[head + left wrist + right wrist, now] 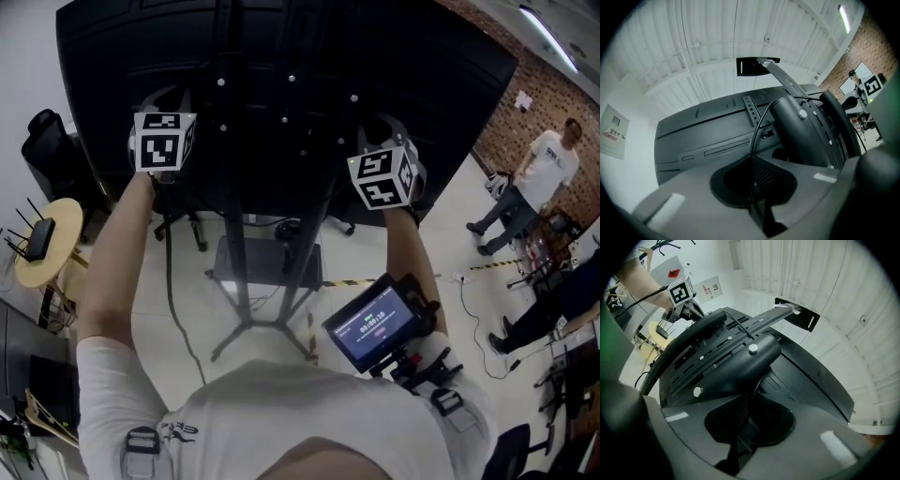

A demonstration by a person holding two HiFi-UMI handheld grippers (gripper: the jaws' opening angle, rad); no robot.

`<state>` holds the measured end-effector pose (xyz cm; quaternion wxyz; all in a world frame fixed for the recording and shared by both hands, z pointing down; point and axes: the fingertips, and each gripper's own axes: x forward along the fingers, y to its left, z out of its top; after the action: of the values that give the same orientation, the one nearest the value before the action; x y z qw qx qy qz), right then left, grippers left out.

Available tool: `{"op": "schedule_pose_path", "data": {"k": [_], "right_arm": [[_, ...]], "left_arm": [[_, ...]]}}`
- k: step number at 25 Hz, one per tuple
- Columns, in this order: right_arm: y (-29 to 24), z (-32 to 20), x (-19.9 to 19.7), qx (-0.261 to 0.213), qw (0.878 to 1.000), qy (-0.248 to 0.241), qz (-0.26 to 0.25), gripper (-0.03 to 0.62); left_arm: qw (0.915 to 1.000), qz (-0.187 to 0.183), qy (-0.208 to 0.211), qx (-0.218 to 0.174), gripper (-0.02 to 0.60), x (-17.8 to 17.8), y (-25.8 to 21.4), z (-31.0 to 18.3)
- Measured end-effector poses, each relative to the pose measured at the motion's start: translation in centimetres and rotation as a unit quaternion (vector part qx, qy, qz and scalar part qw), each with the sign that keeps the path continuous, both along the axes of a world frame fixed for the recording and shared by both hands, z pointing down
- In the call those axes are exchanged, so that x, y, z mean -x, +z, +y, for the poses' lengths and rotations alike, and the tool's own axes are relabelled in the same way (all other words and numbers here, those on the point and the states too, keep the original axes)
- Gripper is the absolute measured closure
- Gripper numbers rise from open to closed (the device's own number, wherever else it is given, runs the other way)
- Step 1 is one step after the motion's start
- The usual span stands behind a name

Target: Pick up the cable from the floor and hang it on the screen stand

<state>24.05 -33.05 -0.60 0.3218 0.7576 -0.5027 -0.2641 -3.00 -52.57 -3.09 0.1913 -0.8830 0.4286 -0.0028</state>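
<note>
The big black screen [281,84] on its stand [246,281] fills the top of the head view, seen from behind. Both grippers are raised against its back. My left gripper [161,148] is shut on a thin black cable [758,130], which rises from the jaws toward the stand's mount [801,133]. A length of the cable [170,272] hangs from that hand toward the floor. My right gripper [384,178] is on the other side of the mount [726,369]. Its jaws [749,405] are closed on the thin cable [757,383].
The stand's legs [272,330] spread over the floor below me, with a black box [267,264] between them. A round wooden table [58,246] with a router and an office chair [45,141] stand left. A person [539,173] stands at right beside floor cables.
</note>
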Motion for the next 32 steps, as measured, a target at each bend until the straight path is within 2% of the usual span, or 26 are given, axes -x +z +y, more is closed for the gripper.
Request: {"op": "schedule_pose_path", "data": {"k": [7, 13, 17, 21, 24, 28, 32], "right_arm": [[0.0, 0.2, 0.1, -0.013, 1.000, -0.015, -0.010, 0.551], [0.2, 0.6, 0.4, -0.036, 0.999, -0.031, -0.018, 0.543], [0.7, 0.9, 0.6, -0.036, 0.998, -0.044, -0.024, 0.528], [1.3, 1.2, 0.7, -0.037, 0.997, -0.056, -0.031, 0.511], [1.7, 1.4, 0.9, -0.037, 0.997, -0.065, -0.036, 0.503], [2.2, 1.6, 0.9, -0.038, 0.996, -0.075, -0.040, 0.494], [2.7, 1.7, 0.9, -0.039, 0.995, -0.082, -0.050, 0.488]], "left_arm": [[0.9998, 0.012, -0.001, -0.016, 0.572, 0.1, 0.6, 0.6], [0.9989, 0.037, 0.015, -0.024, 0.571, 0.2, 1.4, 1.3], [0.9975, 0.064, 0.026, -0.017, 0.571, 0.3, 1.8, 1.6], [0.9968, 0.075, 0.029, -0.004, 0.571, 0.8, 2.9, 1.8], [0.9957, 0.086, 0.033, 0.012, 0.543, 1.5, 3.9, 1.8], [0.9955, 0.088, 0.033, 0.011, 0.511, 2.3, 4.5, 2.5], [0.9958, 0.087, 0.028, 0.012, 0.509, 3.1, 5.2, 2.9]]}}
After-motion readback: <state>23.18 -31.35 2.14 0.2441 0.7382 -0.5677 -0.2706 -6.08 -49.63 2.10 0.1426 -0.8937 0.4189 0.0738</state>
